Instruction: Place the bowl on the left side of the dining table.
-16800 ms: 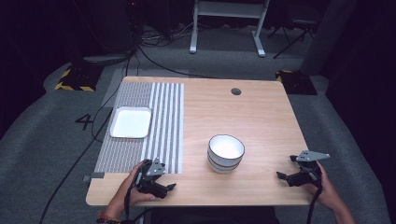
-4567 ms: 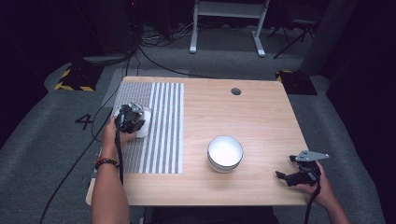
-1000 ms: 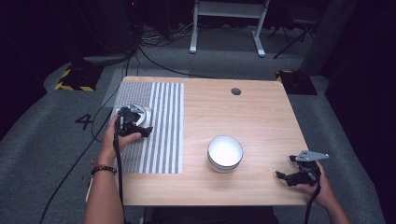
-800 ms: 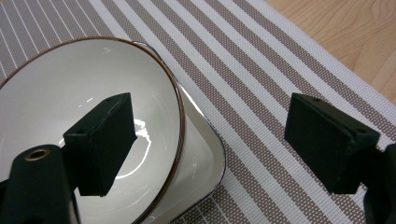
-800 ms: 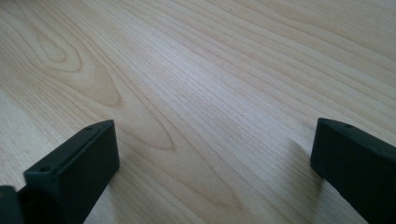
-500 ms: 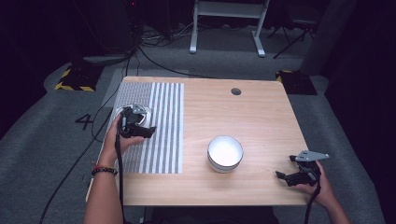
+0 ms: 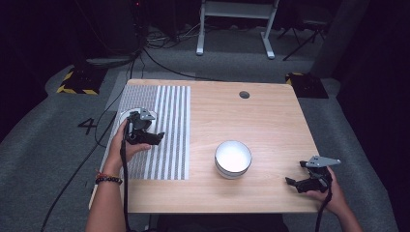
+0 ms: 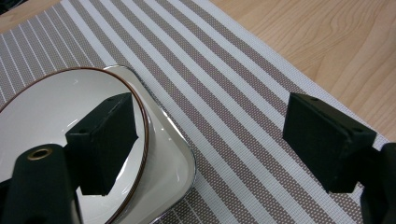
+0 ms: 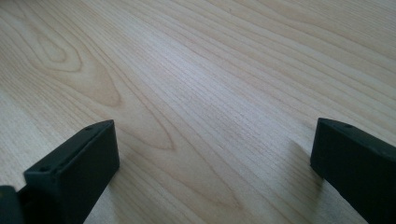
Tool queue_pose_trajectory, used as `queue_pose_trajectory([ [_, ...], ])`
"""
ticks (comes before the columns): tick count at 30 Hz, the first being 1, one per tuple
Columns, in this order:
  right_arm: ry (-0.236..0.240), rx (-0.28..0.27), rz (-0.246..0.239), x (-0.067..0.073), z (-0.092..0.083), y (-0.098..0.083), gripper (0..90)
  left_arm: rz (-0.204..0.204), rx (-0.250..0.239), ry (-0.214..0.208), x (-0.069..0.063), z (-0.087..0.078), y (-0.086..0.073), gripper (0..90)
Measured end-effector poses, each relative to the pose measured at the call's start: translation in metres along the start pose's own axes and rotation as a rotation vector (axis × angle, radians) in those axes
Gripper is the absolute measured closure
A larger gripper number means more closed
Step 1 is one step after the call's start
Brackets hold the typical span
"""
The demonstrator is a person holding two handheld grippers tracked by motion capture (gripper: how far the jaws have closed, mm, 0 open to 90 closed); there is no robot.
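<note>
A white bowl with a brown rim (image 8: 46, 107) sits in a white square tray (image 8: 180, 158) on the striped placemat (image 8: 243, 88). My left gripper (image 8: 212, 126) is open; its left jaw is by the bowl's rim and its right jaw is out over the mat. In the high view that gripper (image 7: 145, 133) hovers at the left of the mat, covering most of the bowl (image 7: 126, 115). A second white bowl (image 7: 233, 157) stands on bare wood near the table's middle. My right gripper (image 7: 300, 181) rests open near the front right corner, holding nothing (image 9: 215, 154).
The wooden table (image 7: 270, 125) has a round cable hole (image 7: 244, 94) at the back. Cables trail from both grippers off the front edge. A metal stand (image 7: 232, 29) is on the grey floor beyond the table.
Earlier the tray was empty and two bowls were stacked mid-table; one bowl now sits in the tray. Over the last second the left gripper eased slightly back and right. The right hand stayed still.
</note>
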State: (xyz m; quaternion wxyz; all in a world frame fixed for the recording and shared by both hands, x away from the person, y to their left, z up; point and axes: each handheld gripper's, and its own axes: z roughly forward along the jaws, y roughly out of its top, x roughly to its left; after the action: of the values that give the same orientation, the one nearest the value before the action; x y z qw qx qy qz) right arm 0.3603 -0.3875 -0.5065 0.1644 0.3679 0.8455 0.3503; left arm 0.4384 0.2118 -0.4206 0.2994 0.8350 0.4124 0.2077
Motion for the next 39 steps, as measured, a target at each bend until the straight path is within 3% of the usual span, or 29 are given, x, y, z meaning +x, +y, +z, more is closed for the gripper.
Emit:
queue_pose_trajectory([
  [5,0.0,0.0,0.0,0.0,0.0,0.0,1.2,0.007,0.001,-0.012,-0.004,-0.004,0.0,17.0],
  [6,-0.002,0.0,0.001,0.0,0.0,0.0,1.2,0.003,-0.012,-0.027,-0.005,-0.005,0.0,17.2],
  [8,-0.001,-0.001,0.002,0.0,0.0,0.0,1.2,0.001,-0.033,-0.014,-0.007,-0.006,-0.001,17.0],
  [18,0.0,0.0,0.0,0.0,0.0,0.0,1.2,0.038,-0.031,-0.033,-0.018,-0.009,-0.001,16.4],
  [20,0.0,0.0,0.0,0.0,0.0,0.0,1.2,0.039,-0.028,-0.063,-0.022,-0.01,0.001,16.5],
  [25,-0.002,-0.001,0.001,0.0,0.0,0.0,1.2,0.044,-0.033,-0.061,-0.027,-0.01,0.001,16.5],
  [33,0.0,0.0,0.0,0.0,0.0,0.0,1.2,0.06,-0.051,-0.135,-0.04,-0.011,0.003,17.0],
  [39,0.0,0.0,0.0,0.0,0.0,0.0,1.2,0.088,-0.041,-0.137,-0.051,-0.01,0.004,16.6],
])
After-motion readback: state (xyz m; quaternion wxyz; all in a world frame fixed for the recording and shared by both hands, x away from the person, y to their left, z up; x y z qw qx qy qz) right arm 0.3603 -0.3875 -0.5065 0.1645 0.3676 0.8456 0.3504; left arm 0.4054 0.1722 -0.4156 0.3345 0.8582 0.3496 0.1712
